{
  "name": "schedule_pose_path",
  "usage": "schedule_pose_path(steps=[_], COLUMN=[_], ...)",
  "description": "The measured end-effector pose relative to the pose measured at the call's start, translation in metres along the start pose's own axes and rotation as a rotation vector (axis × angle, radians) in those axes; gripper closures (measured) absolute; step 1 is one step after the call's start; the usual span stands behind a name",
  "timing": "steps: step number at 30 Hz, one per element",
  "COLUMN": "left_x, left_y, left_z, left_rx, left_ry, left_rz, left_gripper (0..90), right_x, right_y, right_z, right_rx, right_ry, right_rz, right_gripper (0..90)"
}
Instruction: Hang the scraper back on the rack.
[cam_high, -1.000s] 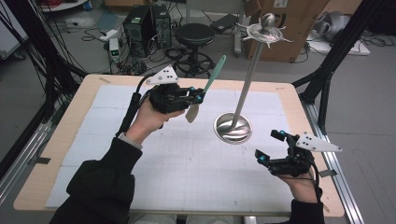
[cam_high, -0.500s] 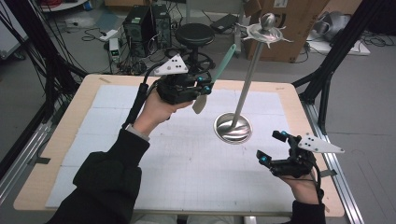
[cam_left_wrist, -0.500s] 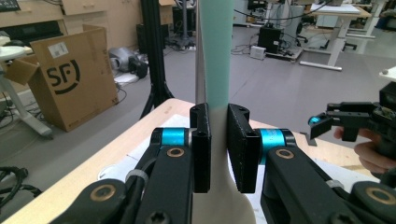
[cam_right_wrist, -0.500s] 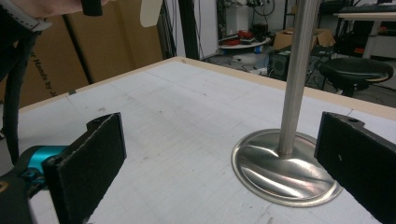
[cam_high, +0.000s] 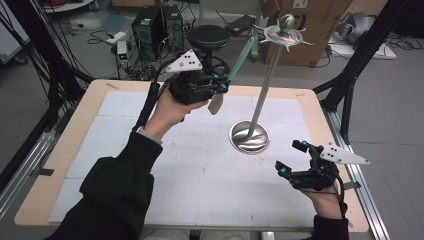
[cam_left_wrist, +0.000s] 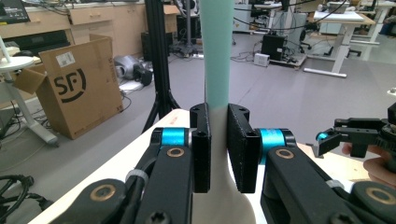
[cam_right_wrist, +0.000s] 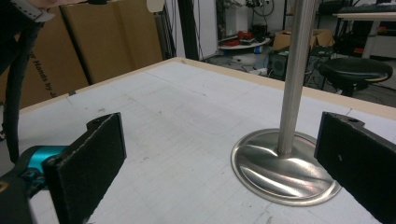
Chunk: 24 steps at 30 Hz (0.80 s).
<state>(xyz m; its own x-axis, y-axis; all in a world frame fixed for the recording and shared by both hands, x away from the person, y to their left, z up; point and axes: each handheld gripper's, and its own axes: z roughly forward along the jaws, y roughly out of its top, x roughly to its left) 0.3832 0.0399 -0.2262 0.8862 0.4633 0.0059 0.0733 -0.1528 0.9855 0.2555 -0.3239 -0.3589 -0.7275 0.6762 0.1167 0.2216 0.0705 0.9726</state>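
Your left gripper (cam_high: 220, 89) clamps the spatula (cam_high: 235, 67), handle slanting toward the upper right, nearing the stand's top (cam_high: 285, 34); right gripper (cam_high: 290, 159) gapes empty.

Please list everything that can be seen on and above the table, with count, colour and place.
spatula: one, teal handle with pale blade, held above the table's far side, tilted
stand: one, silver pole on a round base, right of centre on the mat
mat: one, white, covering the table
table: one, light wood
left gripper: one, black, shut on the spatula
right gripper: one, black, open, near right edge
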Motion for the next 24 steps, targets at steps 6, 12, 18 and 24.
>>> schedule_pose_path(steps=[6,12,18,24], left_x=[-0.003,-0.005,-0.005,-0.005], left_y=[0.002,0.004,0.002,0.000], left_z=[0.003,0.008,0.012,0.017], left_rx=[-0.001,0.001,0.009,0.013], left_ry=[-0.006,-0.002,-0.003,-0.005], left_rz=[0.007,0.013,0.012,0.010], left_gripper=[80.3,80.2,80.2,80.2], right_x=[0.000,0.000,0.000,0.000], right_y=[0.000,0.000,0.000,0.000], right_z=[0.000,-0.001,-0.003,-0.004], right_rx=[-0.001,-0.006,-0.006,-0.008], right_ry=[0.001,0.000,-0.001,-0.005], right_rz=[0.001,0.003,0.002,0.003], right_gripper=[1.1,1.1,1.1,1.1])
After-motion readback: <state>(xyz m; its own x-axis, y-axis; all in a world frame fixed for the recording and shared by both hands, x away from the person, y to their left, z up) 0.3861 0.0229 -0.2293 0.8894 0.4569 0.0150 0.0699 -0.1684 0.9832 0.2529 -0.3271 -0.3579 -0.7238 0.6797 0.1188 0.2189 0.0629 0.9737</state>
